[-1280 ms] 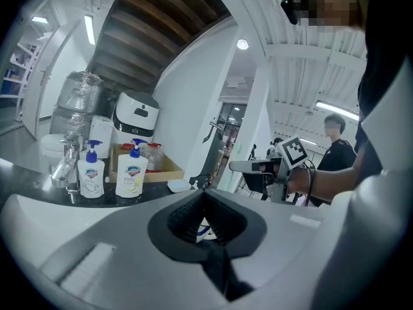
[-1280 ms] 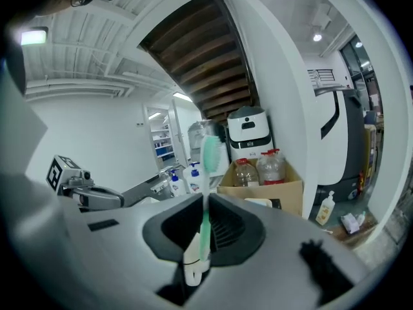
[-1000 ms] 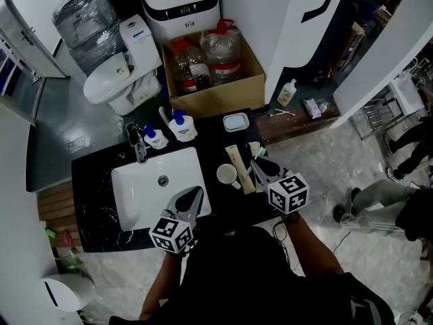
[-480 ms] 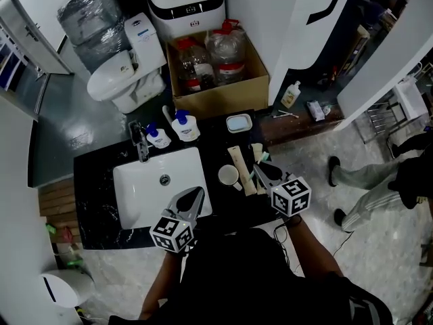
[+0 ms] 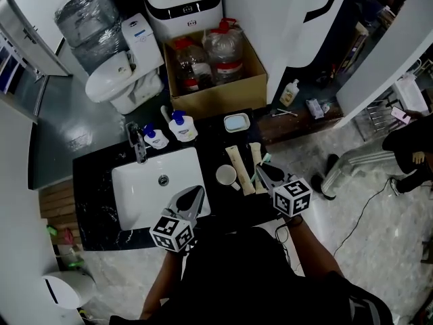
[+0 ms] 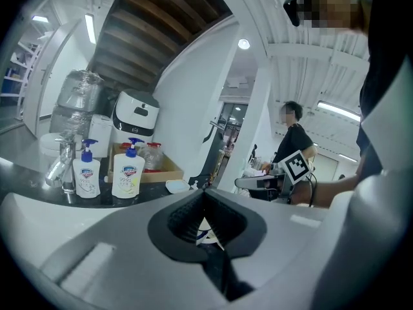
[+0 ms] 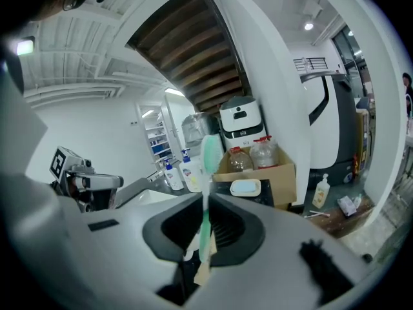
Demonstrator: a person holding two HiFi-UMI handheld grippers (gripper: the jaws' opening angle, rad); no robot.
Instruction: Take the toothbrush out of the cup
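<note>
A white cup point(image 5: 226, 175) stands upright on the black counter point(image 5: 95, 195), right of the sink point(image 5: 145, 191). My right gripper point(image 5: 265, 170) hovers just right of the cup, apart from it, shut on a green toothbrush point(image 5: 264, 159). In the right gripper view the toothbrush point(image 7: 208, 173) stands upright between the jaws of the right gripper point(image 7: 205, 202), its head above them. The left gripper point(image 5: 192, 196) hangs over the sink's front right corner. Its jaws meet at the tips with nothing in them, as the left gripper view point(image 6: 205, 194) shows.
Two long beige boxes point(image 5: 238, 168) lie right of the cup. A soap dish point(image 5: 237, 122), two pump bottles point(image 5: 180, 126) and the tap point(image 5: 137, 143) line the counter's back. Behind are a cardboard box of bottles point(image 5: 213, 66) and a toilet point(image 5: 118, 80).
The right gripper has sunk slightly with the toothbrush, staying beside the cup. The left gripper has kept still. A person at the right has walked further off.
</note>
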